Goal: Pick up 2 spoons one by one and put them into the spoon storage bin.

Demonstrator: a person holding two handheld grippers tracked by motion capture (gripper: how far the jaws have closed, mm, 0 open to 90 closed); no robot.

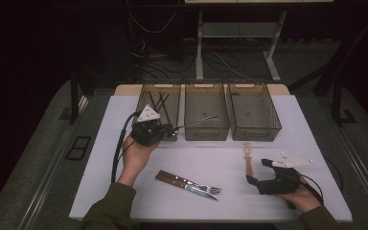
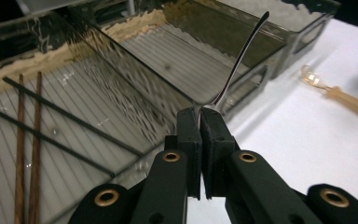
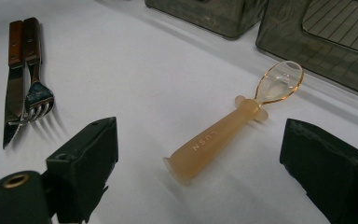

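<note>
My left gripper [image 1: 174,127] hovers at the front right corner of the left bin [image 1: 143,98], shut on one end of a thin metal utensil [image 1: 199,120]. Its slim handle [image 2: 242,56] reaches out over the middle bin [image 1: 206,130]. In the left gripper view the jaws [image 2: 200,114] are pressed together on the metal. My right gripper [image 1: 258,171] rests low on the table at the front right, open. An orange-handled spoon with a clear bowl [image 3: 228,130] lies on the table just ahead of its spread jaws [image 3: 200,128], untouched.
Three translucent bins stand in a row at the back; the left one holds several chopsticks [image 2: 28,154], and the right bin [image 1: 255,132] stands beside the middle one. A wooden-handled knife and fork [image 1: 188,184] lie side by side at the table's front centre on the white tabletop [image 1: 211,158].
</note>
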